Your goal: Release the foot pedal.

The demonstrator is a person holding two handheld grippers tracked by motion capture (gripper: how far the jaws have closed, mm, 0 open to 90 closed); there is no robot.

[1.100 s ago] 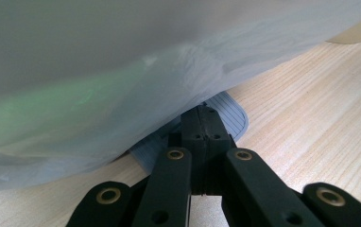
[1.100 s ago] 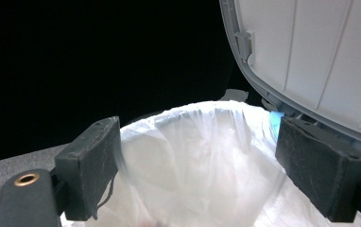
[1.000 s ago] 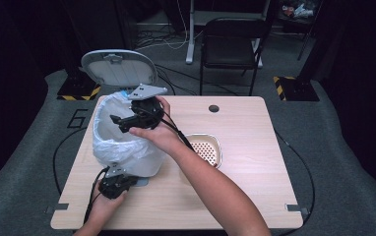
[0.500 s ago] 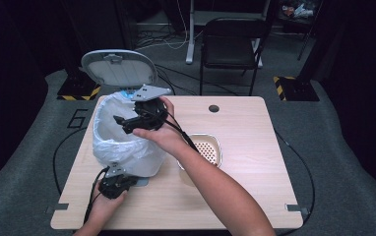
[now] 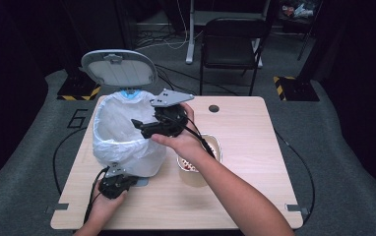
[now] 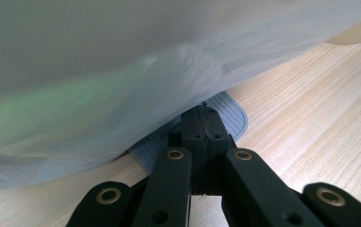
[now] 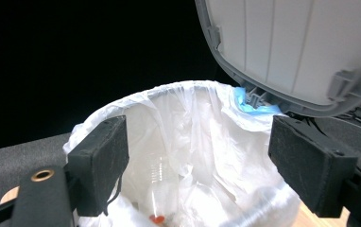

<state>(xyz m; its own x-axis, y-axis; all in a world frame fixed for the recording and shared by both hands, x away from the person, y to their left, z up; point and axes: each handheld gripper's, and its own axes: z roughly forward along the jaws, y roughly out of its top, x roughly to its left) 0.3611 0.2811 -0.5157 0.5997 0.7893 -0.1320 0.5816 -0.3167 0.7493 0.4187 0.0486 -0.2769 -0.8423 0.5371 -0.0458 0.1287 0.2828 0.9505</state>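
A pedal bin lined with a white bag (image 5: 122, 142) stands at the table's left with its grey lid (image 5: 118, 68) tipped up. My left gripper (image 5: 119, 174) is shut at the bin's foot, its closed tips (image 6: 203, 118) resting on the ribbed blue-grey pedal (image 6: 233, 118). My right gripper (image 5: 139, 127) hovers over the bin's right rim and points into it. Its jaws (image 7: 197, 156) are open and have just been closing, with nothing between the pads. Down in the bag lies a clear bottle (image 7: 159, 189) with a red cap.
A pale bowl (image 5: 218, 142) holding small reddish bits sits on the wooden table (image 5: 255, 187) just right of the bin, under my right forearm. A round hole (image 5: 213, 108) marks the table's far side. A black chair (image 5: 235, 44) stands beyond it.
My right gripper has drifted rightward from above the bin's middle to its right rim, and its jaws have narrowed a little. The left gripper and the lid have stayed put.
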